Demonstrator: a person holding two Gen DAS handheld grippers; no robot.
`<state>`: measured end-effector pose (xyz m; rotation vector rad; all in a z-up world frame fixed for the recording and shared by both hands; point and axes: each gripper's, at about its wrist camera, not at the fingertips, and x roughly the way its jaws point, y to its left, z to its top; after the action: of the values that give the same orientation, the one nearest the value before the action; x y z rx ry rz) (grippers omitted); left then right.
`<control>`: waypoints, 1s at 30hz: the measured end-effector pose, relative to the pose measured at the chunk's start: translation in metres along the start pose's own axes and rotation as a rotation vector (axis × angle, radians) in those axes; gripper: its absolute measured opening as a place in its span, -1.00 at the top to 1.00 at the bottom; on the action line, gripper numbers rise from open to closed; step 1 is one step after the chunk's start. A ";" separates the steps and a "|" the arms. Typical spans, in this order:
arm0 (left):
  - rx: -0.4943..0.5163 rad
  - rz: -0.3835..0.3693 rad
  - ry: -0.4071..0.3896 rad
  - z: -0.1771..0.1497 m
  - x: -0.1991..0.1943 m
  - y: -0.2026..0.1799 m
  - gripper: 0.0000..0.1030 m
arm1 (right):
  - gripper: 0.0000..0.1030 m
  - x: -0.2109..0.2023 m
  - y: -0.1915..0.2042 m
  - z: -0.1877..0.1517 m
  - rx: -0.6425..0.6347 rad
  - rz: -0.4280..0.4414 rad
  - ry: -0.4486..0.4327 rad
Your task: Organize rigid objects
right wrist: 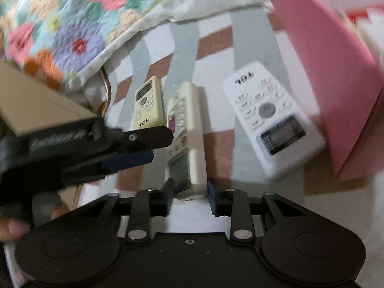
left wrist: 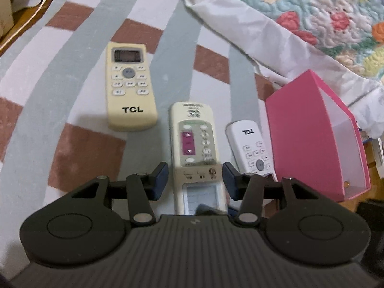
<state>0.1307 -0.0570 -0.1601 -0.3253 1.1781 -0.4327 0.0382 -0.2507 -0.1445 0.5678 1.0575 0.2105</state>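
1. your left gripper (left wrist: 195, 180) has its jaws spread, one blue pad on each side of the long cream remote with the magenta panel (left wrist: 195, 148), with a gap at each pad.
2. your right gripper (right wrist: 189, 195) meets the same remote (right wrist: 189, 141) at its near end; the pads flank that end, but blur hides whether they touch it, so you cannot tell its jaw state.
3. just beside this remote lies the small white tcl remote (left wrist: 252, 150), next to the open pink cardboard box (left wrist: 312, 144).
4. farther off, apart from the others, the yellowed tcl remote with a grey round button (left wrist: 130, 86) lies face up.
5. all rest on the grey, white and brown checked bedsheet (left wrist: 72, 72); the floral quilt (left wrist: 312, 12) lies beyond.
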 end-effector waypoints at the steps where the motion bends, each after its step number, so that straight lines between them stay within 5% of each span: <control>1: -0.004 0.003 -0.003 0.000 0.001 0.002 0.06 | -0.02 -0.003 0.006 -0.001 -0.050 -0.029 -0.009; 3: -0.012 0.000 -0.010 0.000 0.003 0.005 0.06 | -0.24 -0.006 0.017 -0.003 -0.170 -0.081 -0.026; 12: -0.052 -0.048 -0.019 -0.004 0.018 0.012 0.15 | -0.37 0.019 0.043 -0.001 -0.481 -0.117 -0.057; 19: -0.035 -0.054 -0.011 -0.007 0.020 0.011 0.25 | -0.49 0.029 0.049 -0.008 -0.527 -0.170 -0.092; 30: -0.015 -0.048 -0.005 -0.015 0.018 0.002 0.25 | -0.14 0.022 0.039 -0.002 -0.425 -0.197 -0.144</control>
<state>0.1223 -0.0644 -0.1807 -0.3683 1.1706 -0.4650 0.0512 -0.2082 -0.1417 0.0925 0.8880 0.2100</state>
